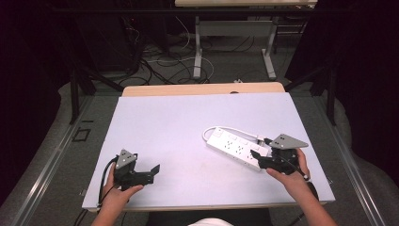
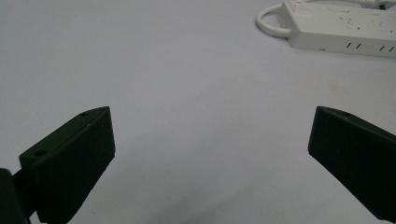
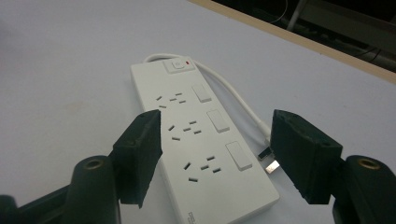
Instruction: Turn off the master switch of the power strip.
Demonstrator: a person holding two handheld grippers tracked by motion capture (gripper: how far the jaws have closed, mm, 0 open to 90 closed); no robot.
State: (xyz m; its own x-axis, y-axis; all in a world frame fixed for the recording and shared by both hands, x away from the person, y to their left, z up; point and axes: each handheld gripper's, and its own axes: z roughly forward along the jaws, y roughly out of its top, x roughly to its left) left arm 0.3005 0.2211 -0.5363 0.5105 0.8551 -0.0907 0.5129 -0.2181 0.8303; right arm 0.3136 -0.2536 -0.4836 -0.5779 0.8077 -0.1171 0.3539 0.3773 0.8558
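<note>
A white power strip (image 1: 234,148) lies on the table's right half, with three socket groups, three switches and a main switch (image 3: 177,66) with a red light at its far end. Its white cable (image 3: 236,98) loops back along the strip and ends in a plug (image 3: 266,158) lying beside the near end. My right gripper (image 1: 259,157) is open, its jaws hovering over the strip's near end (image 3: 219,154) with nothing held. My left gripper (image 1: 153,172) is open above bare table at the front left; the strip (image 2: 343,25) sits far ahead of it (image 2: 210,154).
The table top (image 1: 179,127) is a white sheet over a wooden board with its far edge (image 1: 202,88) exposed. Beyond it are a floor with cables (image 1: 164,63) and the legs of another table (image 1: 197,47). Dark frame posts stand at both sides.
</note>
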